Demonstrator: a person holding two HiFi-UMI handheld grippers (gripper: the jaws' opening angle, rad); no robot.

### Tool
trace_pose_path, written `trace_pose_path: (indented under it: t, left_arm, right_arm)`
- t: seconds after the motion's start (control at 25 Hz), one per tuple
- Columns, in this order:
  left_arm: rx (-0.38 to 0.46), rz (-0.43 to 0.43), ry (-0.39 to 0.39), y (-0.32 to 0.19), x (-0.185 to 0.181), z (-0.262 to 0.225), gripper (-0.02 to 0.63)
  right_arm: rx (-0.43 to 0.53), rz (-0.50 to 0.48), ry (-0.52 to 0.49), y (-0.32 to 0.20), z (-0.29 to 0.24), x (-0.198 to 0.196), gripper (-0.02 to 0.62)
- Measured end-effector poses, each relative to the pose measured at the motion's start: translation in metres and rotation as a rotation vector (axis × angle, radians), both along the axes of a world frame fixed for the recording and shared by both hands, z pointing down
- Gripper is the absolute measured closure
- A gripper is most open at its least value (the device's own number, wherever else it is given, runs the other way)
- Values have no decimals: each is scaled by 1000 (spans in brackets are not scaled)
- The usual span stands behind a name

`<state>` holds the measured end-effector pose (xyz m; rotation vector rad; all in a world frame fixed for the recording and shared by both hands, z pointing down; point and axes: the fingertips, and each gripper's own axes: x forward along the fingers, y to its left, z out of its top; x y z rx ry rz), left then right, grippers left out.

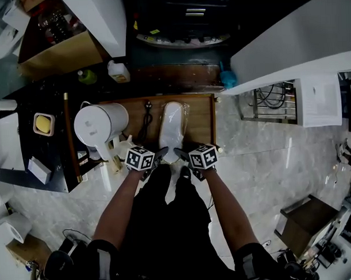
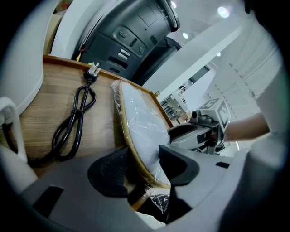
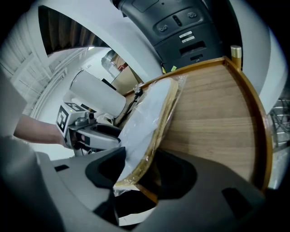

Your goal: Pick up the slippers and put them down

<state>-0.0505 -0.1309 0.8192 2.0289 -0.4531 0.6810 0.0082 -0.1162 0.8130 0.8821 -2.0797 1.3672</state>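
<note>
Head view: white slippers (image 1: 173, 128) (plastic-wrapped)

White slippers (image 1: 173, 128) in clear plastic — tan-edged soles — lie lengthwise on the wooden tray (image 1: 200, 115).

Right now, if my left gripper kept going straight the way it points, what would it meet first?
The plastic-wrapped slippers, already between the jaws of the left gripper; it would push them, probably along the wooden tray.

In the head view, the left gripper (image 1: 161, 153) and right gripper (image 1: 180, 154) covered the wrapped slippers' (image 1: 174, 122) near end. The power cord's (image 2: 92, 72) near end ran out of sight.
</note>
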Motion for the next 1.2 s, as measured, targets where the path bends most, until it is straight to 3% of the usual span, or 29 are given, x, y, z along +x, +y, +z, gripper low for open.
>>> trace_pose_path:
  t: [0.56, 1.2]
  left_arm:
    - [37, -3, 53, 2, 1, -28, 390]
    - [133, -142, 152, -6, 3, -119, 390]
  right_arm:
    - [52, 34, 5, 5, -30, 1, 379]
    - [191, -5, -73, -6, -119, 7, 379]
